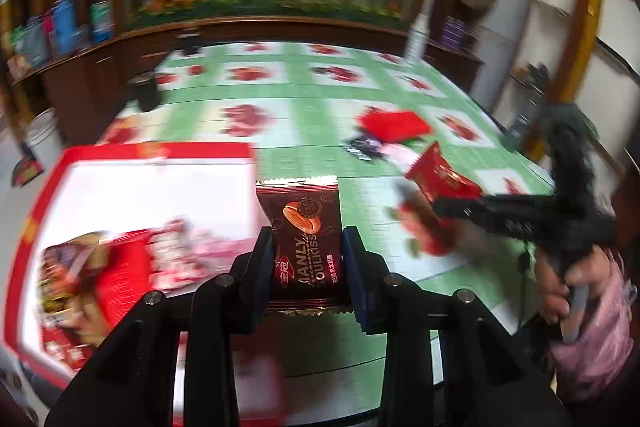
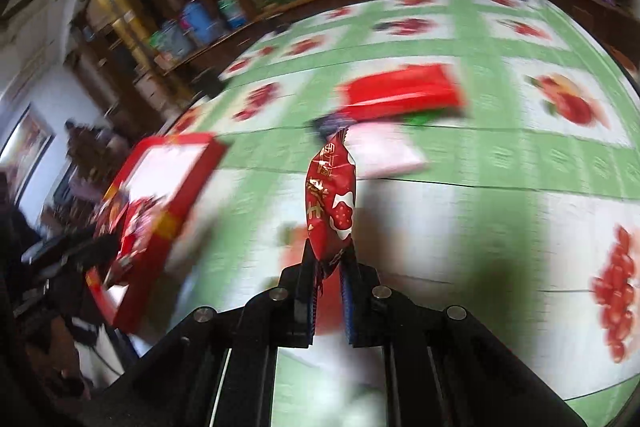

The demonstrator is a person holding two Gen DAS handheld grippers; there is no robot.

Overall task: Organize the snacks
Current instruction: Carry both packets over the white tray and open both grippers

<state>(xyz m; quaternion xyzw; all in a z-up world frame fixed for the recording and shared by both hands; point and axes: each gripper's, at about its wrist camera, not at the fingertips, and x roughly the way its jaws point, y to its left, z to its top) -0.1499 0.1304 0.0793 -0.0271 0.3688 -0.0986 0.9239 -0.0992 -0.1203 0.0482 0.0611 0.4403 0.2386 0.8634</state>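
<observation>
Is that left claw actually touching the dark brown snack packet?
Touching. The left wrist view shows the left gripper with both fingers pressed against the sides of the brown packet, holding it up.

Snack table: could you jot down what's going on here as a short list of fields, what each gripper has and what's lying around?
left gripper: shut on a dark brown snack packet
right gripper: shut on a red snack packet
red box: open, white inside, several snacks already in it
loose snacks: red packet and pink packet on the table
tablecloth: green checks with fruit prints
</observation>
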